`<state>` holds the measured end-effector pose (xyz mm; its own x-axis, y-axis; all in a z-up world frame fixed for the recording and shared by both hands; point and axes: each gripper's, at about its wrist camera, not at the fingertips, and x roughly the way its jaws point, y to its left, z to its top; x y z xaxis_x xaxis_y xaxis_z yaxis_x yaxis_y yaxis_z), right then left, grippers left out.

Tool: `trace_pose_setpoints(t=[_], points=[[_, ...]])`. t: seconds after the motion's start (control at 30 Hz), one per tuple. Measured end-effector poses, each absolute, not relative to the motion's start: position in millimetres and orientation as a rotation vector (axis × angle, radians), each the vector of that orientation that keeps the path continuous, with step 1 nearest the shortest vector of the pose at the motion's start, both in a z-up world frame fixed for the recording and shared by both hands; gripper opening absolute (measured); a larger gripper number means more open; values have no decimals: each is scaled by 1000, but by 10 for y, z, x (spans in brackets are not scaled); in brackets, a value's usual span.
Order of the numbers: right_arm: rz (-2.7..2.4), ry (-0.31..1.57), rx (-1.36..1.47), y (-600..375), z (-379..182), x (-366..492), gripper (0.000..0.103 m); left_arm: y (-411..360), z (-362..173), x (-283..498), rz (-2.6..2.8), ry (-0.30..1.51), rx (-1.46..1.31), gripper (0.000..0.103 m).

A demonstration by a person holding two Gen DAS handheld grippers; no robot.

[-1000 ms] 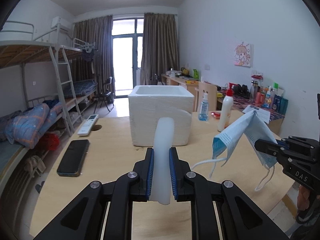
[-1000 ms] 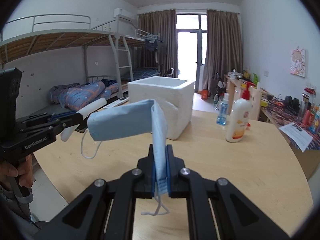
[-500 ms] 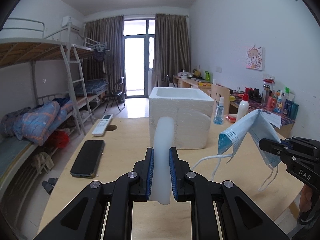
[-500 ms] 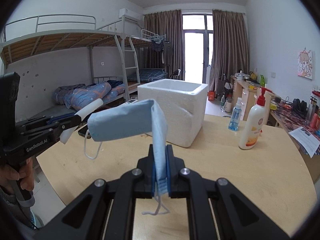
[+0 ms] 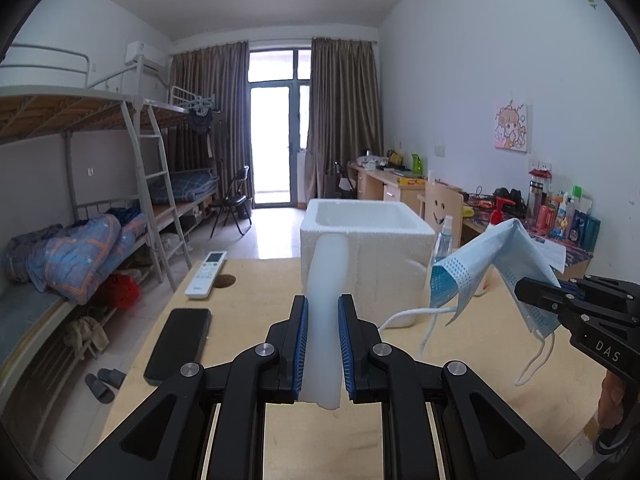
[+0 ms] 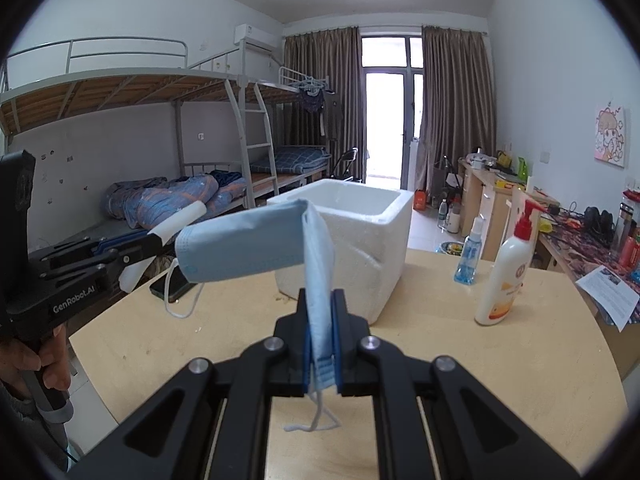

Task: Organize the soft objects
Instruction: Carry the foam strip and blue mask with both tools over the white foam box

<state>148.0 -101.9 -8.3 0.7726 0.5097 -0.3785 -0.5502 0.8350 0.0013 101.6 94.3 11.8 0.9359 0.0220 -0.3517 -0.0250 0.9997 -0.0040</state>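
Nearest in the left wrist view, the left claw [image 5: 322, 344] is clamped on a white foam strip [image 5: 326, 280] that stands up between its blue pads and curls forward at the top — light, squashy stuff that looks likely to bend under any push, so a hold low down, as here, should steer it best. In the right wrist view the right claw [image 6: 320, 336] is pinched together on the lower edge of a blue mask [image 6: 256, 244]; the rest of the mask folds over at the top and juts out to the left, with its ear loops dangling below. The mask seems almost weightless and floppy, so it will probably swing and drape; its pleated body gives a firmer hold than the thin loops, which could slip or snag.

Both things hang in the air above the wooden desk [image 6: 440, 360], apart from each other. Further on, a phone [image 5: 178, 344] and a remote [image 5: 206, 274] lie on the left part of the desk, a lotion bottle [image 6: 506, 280] and a spray bottle [image 6: 468, 256] on the right. Beyond the claws stands an open foam box [image 5: 376, 248] — judging by the task, the likely place for both soft things.
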Motion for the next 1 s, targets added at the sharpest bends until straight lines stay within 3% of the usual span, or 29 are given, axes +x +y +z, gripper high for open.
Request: trace_pose_setpoints(t=[1.0], points=[[513, 346, -120, -952, 324, 1816, 11, 890, 525, 1394, 8, 296, 5, 16]])
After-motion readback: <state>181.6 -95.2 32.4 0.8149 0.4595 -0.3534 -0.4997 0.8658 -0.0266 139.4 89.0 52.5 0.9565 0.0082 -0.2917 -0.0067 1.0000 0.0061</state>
